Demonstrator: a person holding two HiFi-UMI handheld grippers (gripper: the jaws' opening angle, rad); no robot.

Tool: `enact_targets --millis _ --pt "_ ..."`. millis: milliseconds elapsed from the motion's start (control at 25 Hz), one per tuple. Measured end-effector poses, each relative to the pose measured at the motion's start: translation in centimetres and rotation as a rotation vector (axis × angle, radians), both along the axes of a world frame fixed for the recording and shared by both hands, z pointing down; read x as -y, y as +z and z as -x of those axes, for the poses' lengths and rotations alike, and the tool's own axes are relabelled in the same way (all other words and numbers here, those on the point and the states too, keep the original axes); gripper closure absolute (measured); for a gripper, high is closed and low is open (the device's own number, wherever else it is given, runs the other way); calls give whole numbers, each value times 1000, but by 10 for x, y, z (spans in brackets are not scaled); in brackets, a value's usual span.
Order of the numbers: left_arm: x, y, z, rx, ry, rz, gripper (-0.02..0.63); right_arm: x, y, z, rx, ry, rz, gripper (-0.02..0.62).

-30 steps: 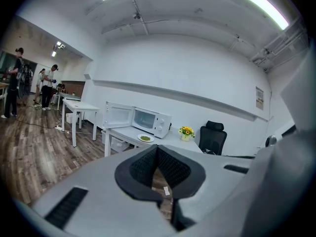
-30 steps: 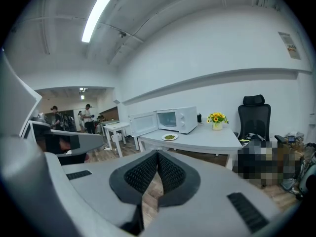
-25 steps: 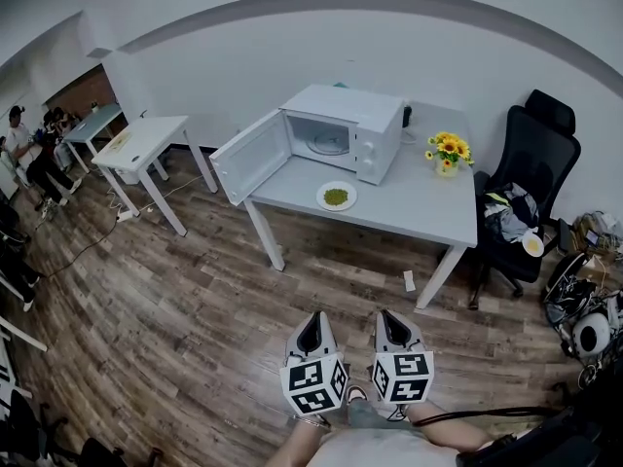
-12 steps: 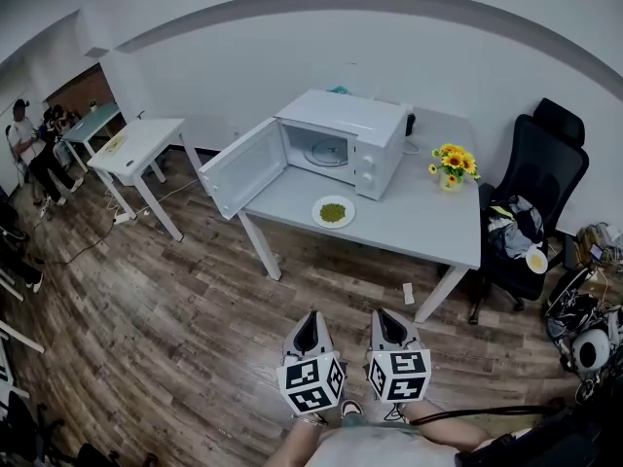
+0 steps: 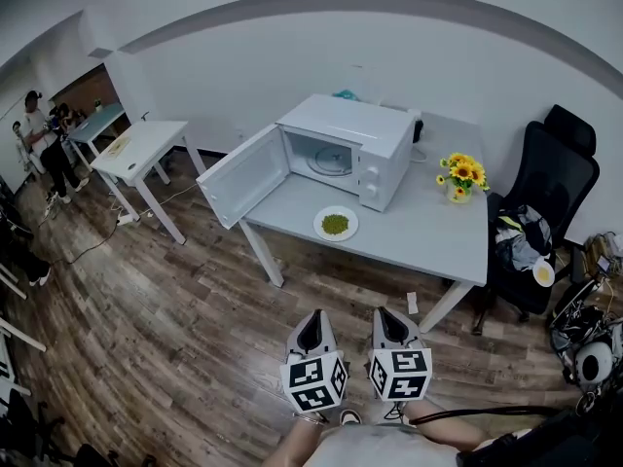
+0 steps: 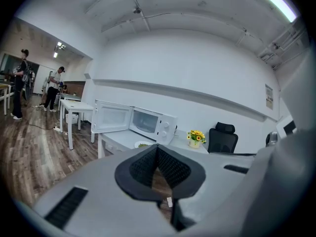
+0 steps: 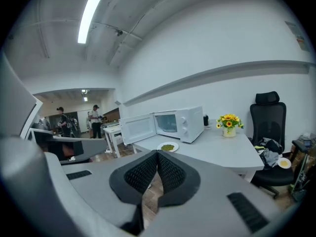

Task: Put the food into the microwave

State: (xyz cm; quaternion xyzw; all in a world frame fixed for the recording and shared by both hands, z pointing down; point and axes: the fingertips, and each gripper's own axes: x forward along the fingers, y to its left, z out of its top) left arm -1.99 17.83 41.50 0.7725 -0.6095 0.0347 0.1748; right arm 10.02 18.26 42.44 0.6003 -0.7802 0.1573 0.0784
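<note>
White and boxy, the microwave [image 5: 362,149] stands at the back of a grey table [image 5: 428,236], toward its left end. Its door [image 5: 243,175] is swung wide open over the table's left corner. The food [image 5: 335,225], a green heap on a white plate [image 5: 317,225], lies on the table just in front of the open oven, near the front edge and outside the cavity. A vase of sunflowers [image 5: 461,173] sits toward the table's right end, and a black office chair [image 5: 560,178] stands beyond that end. Both grippers are held low over the wooden floor [image 5: 175,300], side by side and well apart from the table. The left gripper [image 5: 311,319] has its ribbed pads [image 6: 144,166] pressed together at the tips with nothing between them. The right gripper [image 5: 391,315] likewise has its pads [image 7: 143,172] meeting at the tips, empty.
</note>
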Motion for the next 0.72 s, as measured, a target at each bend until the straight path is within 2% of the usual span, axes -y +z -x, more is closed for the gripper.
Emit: enact_targets --millis 720 --pt "34 4 0 23 -8 17 605 33 10 -6 7 -7 29 578"
